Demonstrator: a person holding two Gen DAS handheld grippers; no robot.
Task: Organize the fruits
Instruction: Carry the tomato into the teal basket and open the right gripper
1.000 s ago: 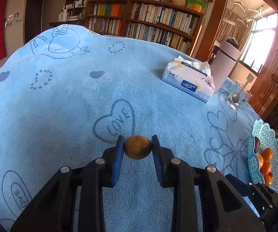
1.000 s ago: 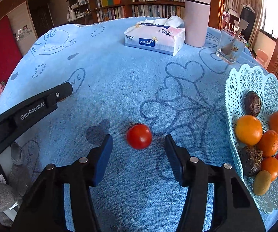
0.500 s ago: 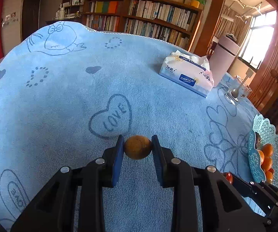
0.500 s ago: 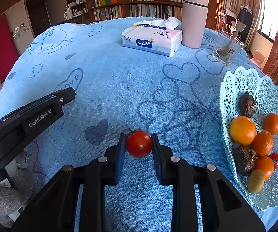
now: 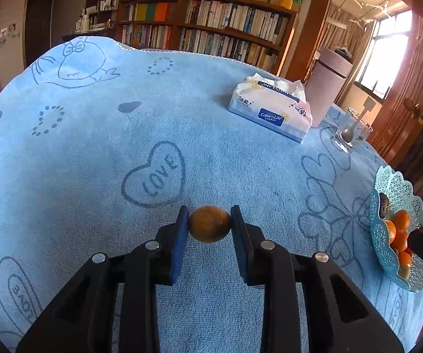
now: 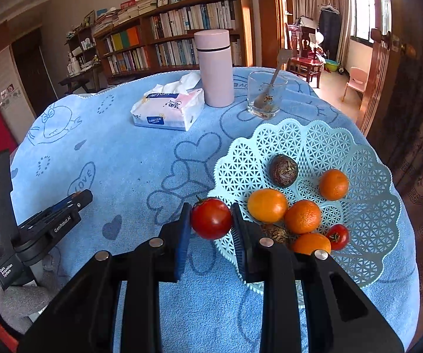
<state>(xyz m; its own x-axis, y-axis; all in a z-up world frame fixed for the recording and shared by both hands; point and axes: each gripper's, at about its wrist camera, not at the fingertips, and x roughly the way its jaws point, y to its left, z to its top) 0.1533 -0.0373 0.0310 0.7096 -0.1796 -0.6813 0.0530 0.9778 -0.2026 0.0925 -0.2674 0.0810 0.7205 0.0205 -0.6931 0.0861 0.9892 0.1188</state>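
Observation:
My left gripper (image 5: 210,223) is shut on a brown kiwi (image 5: 210,228) and holds it above the blue cloth, far left of the basket. My right gripper (image 6: 211,219) is shut on a red tomato (image 6: 211,218) and holds it raised at the left rim of the light-blue lattice basket (image 6: 329,141). The basket holds several oranges (image 6: 267,205), a dark passion fruit (image 6: 283,170) and a small tomato (image 6: 338,236). In the left wrist view the basket (image 5: 394,182) stands at the right edge. The left gripper's body (image 6: 43,229) shows in the right wrist view.
A tissue pack (image 6: 168,111), a pink flask (image 6: 215,67) and a glass with a spoon (image 6: 266,95) stand at the far side of the round table with its blue cloth (image 6: 123,158). A bookshelf (image 5: 205,32) lies beyond.
My right gripper closed on the tomato, lifted it and carried it right to the basket's rim. My left gripper keeps hold of the kiwi and has shifted slightly.

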